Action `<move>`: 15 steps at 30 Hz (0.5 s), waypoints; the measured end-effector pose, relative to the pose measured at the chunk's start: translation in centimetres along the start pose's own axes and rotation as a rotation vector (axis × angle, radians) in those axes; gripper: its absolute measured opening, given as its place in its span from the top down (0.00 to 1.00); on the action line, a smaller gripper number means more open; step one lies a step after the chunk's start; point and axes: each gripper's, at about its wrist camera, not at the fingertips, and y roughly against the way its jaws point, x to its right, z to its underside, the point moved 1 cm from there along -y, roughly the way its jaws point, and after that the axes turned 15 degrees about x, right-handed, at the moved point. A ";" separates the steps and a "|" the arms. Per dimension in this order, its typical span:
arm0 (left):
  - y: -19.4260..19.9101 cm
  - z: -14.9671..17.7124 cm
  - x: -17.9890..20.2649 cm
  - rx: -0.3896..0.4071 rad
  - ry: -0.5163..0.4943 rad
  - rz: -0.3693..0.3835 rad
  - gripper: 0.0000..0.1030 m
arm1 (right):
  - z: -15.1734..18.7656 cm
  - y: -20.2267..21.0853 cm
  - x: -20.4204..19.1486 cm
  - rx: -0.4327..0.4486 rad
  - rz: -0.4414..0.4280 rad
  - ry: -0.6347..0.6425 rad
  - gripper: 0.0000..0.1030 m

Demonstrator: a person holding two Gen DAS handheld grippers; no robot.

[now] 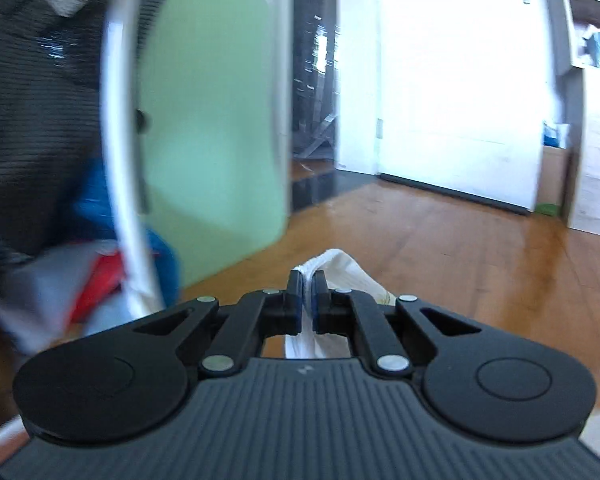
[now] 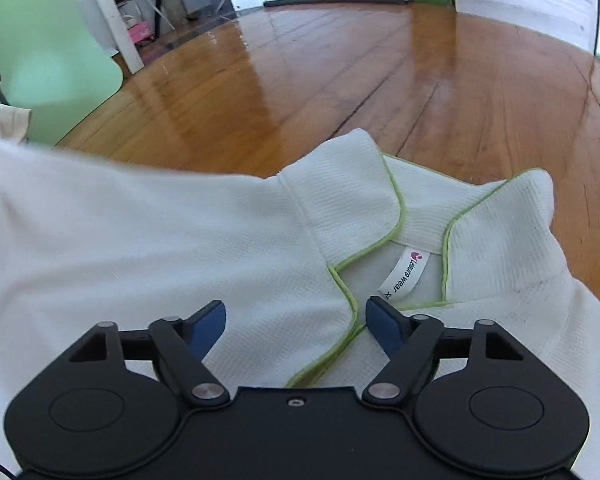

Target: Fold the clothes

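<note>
Item: white polo shirt, green-piped collar, spread above the wooden floor. Left gripper clenched on a bunched fold of it; right gripper released, jaws wide over the placket. Risk: thin pinch slipping, fabric dropping unevenly

**One readable label, inside a shirt collar**

In the right wrist view, a small white neck tag sits inside the collar of a white shirt, at about 1 o'clock from picture centre. It reads "Leisure wear" in dark letters beside a pink heart-like logo, with an "X" size mark at its end. Nothing else is legible.
</note>
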 end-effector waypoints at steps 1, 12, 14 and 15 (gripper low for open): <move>0.2 0.8 -0.4 -0.014 -0.028 -0.022 0.91 | 0.2 -0.1 -0.5 -0.001 0.011 0.039 0.21; -1.3 9.6 -8.1 -0.428 0.364 -0.130 0.43 | -1.2 0.1 -0.8 -0.048 0.167 0.022 0.12; -1.4 10.3 -9.1 -0.438 0.464 -0.148 0.43 | -1.5 1.3 -0.8 -0.015 0.132 -0.044 0.14; -1.4 10.6 -9.5 -0.441 0.508 -0.157 0.43 | -1.6 1.9 -1.0 -0.001 0.105 -0.063 0.14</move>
